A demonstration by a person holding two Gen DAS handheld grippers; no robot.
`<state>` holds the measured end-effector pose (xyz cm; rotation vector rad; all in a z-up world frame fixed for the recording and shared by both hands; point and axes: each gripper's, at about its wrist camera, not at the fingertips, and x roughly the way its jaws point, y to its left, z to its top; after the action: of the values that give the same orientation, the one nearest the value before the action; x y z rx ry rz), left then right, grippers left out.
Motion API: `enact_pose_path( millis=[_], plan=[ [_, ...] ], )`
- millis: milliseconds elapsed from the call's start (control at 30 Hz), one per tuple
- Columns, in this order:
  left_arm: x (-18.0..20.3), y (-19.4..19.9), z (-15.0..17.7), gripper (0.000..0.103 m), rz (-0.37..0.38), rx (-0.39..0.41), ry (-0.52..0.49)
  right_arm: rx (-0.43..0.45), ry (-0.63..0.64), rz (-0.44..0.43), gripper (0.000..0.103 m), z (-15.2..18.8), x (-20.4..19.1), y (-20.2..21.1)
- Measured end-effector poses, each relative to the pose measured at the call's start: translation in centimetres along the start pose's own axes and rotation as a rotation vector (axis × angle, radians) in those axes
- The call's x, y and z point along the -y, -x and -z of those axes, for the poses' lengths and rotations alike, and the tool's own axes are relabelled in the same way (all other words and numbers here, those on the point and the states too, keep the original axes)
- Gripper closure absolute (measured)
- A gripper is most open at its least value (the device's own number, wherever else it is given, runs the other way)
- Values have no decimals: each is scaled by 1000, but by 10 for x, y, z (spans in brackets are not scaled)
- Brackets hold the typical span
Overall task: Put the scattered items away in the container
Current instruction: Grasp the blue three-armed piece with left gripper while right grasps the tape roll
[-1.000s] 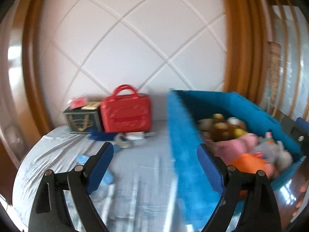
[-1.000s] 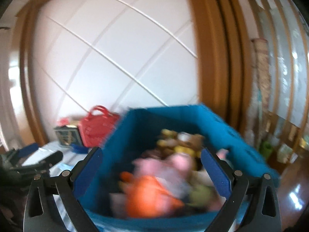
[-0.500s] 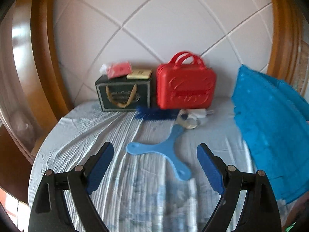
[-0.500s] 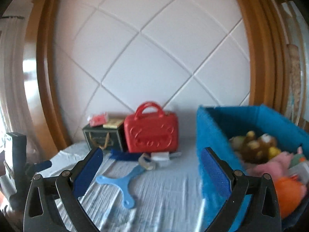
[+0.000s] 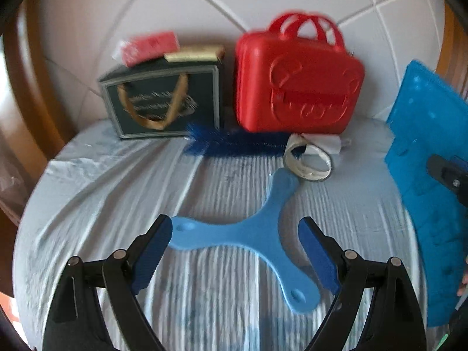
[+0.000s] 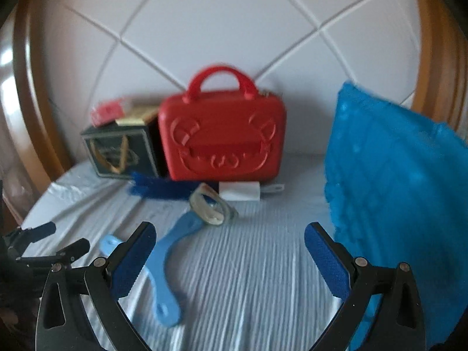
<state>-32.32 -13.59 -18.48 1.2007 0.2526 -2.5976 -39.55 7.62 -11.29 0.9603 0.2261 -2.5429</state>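
Observation:
A light blue three-armed boomerang [image 5: 257, 234] lies flat on the striped cloth. My left gripper [image 5: 235, 254] is open and low over it, its fingers on either side of the boomerang's middle. The boomerang also shows in the right wrist view [image 6: 172, 251]. My right gripper [image 6: 229, 257] is open and empty above the cloth, to the right of the boomerang. The blue fabric container [image 6: 400, 193] stands at the right; its inside is hidden. It also shows in the left wrist view [image 5: 430, 175].
A red toy case [image 5: 295, 87] and a dark gift bag [image 5: 163, 102] stand against the padded white wall. A blue brush [image 5: 234, 143], a tape ring [image 5: 308, 161] and a white item [image 6: 239, 191] lie in front of them.
Both grippers swung left away from the container of plush toys. My left gripper came down and forward until its fingers flank the boomerang. The right gripper moved closer to the cloth.

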Motion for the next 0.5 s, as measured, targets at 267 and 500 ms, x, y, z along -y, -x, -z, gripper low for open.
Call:
enact_pose_path(
  millis=[267, 500],
  plan=[
    [14, -110, 6, 14, 0, -134, -33, -118, 30, -27, 0, -3, -5, -146],
    [20, -122, 44, 14, -4, -233, 60, -179, 75, -66, 0, 7, -14, -224]
  ],
)
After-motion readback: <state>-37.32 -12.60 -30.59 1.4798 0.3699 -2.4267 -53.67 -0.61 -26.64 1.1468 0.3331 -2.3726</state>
